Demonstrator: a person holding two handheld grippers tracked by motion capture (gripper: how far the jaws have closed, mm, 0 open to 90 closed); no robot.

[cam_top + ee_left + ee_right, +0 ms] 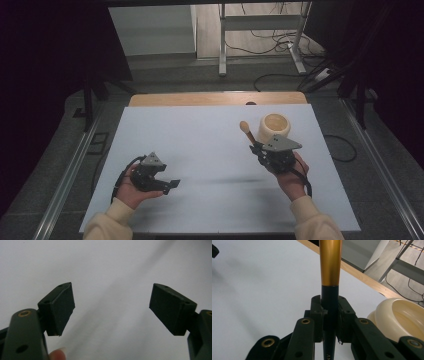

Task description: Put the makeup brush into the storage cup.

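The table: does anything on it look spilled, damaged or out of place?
Nothing stands out. The cream cup stands upright on the white table, and the right gripper holds a black-and-gold stick firmly between its jaws. The left gripper is open and holds nothing.

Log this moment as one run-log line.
right claw: shut on brush handle | left claw: open, holding nothing, over white tabletop | cream pot: upright beside right claw

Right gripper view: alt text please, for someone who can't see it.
The right claw is shut on a stick-like tool with a dark lower shaft and golden upper part, rising out of frame. A cream cup stands at lower right on the white table.
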